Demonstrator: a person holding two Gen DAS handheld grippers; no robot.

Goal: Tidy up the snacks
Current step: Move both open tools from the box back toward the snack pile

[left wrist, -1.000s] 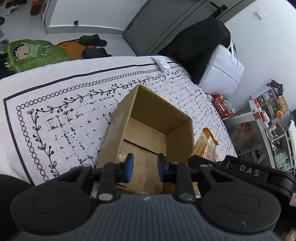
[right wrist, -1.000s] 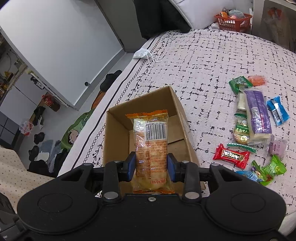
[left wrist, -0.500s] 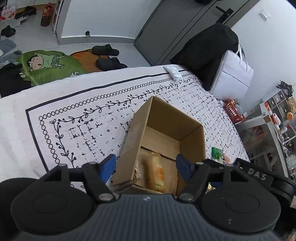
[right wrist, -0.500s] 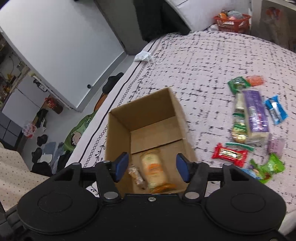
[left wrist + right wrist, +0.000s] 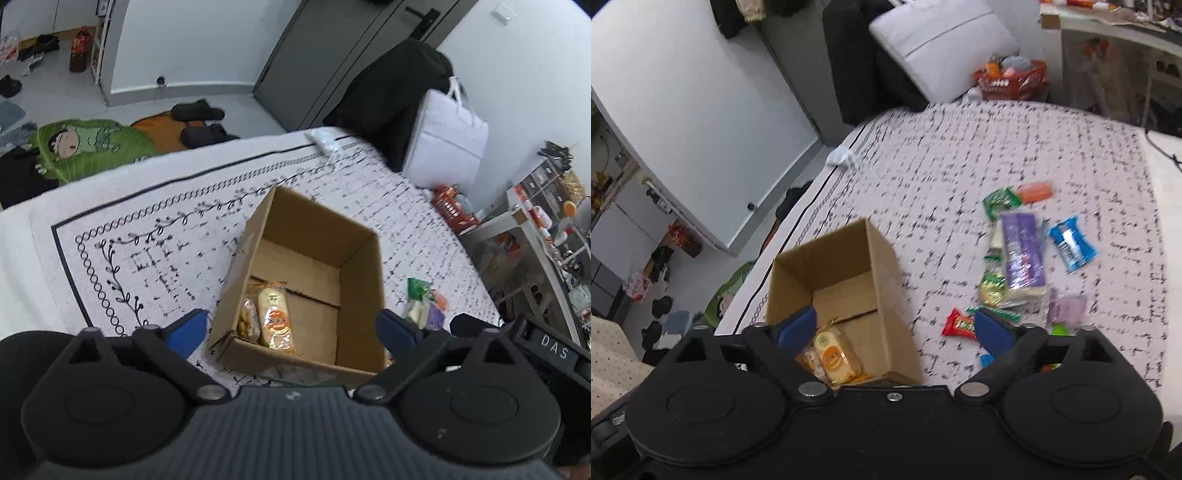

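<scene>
An open cardboard box stands on the patterned bedspread. Inside it lie an orange cracker packet and a smaller snack packet beside it. My left gripper is open and empty, above the box's near end. My right gripper is open and empty, above the box's near right corner. Loose snacks lie to the right of the box: a purple packet, a blue packet, a red bar, green packets and an orange stick.
A white face mask lies at the far edge of the bed. A white bag and dark clothes stand beyond the bed. Slippers and a green cartoon mat are on the floor.
My right gripper let go of the orange cracker packet, which now lies in the box. Both grippers opened wide and pulled up and back; the right view swung toward the loose snacks.
</scene>
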